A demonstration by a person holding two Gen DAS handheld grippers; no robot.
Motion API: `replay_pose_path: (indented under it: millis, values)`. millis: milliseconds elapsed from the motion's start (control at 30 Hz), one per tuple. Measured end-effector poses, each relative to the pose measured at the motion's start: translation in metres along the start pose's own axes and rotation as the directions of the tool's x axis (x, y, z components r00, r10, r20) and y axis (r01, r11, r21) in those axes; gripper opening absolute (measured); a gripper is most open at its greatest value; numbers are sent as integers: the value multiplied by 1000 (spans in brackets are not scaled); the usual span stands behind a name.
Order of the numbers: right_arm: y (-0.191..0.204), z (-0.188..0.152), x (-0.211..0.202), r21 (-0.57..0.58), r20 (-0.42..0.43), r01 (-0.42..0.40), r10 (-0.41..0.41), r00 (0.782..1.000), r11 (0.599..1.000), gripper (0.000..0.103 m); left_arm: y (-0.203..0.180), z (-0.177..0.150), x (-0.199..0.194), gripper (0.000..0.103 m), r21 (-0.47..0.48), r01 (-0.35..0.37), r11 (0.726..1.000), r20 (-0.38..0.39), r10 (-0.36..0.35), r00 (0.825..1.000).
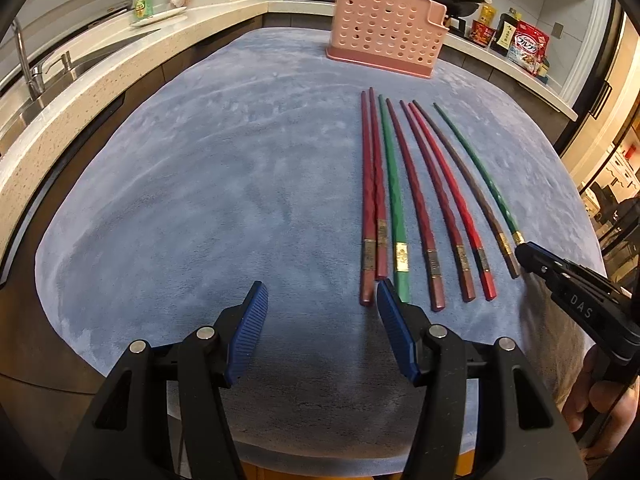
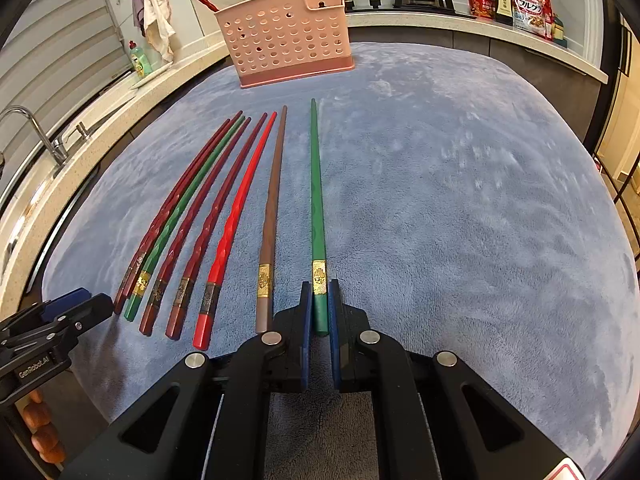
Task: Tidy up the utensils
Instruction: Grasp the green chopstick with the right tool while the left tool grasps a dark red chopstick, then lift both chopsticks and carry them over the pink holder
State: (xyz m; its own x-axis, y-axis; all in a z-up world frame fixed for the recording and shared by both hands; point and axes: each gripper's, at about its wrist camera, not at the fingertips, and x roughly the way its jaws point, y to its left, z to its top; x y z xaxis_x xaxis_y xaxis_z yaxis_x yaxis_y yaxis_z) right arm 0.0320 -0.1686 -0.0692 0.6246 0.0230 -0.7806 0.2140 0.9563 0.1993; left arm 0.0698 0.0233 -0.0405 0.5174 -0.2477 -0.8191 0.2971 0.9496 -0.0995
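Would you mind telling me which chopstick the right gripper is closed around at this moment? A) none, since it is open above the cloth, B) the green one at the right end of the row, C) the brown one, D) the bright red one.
B: in the right wrist view the right gripper has its blue pads pressed on either side of the rightmost green chopstick, just below its gold band.
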Motion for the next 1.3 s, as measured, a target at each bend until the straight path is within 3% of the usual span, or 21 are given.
replay_pose_path:
  millis: [833,933,1000,1100,1300]
  values:
    - [-1,0,0,3,-1,-4,4,1000,1000,7,0,16,19,51,-13,-35,999,3,35,999]
    - [-1,0,0,4,-1,-4,4,1000,1000,7,-3,19,22,40,2,-44,999,6,44,999]
    - [-1,1,0,5,-2,-5,5,1000,1000,7,-3,20,22,26,5,-37,999,7,37,999]
    - [-1,1,0,4,-2,-5,5,1000,1000,7,-1,23,23,14,2,-13,1000,0,13,1000]
    - [0,0,0,8,-2,-6,6,1000,1000,7,1,25,21,10,-2,9,1000,-10,-10,1000]
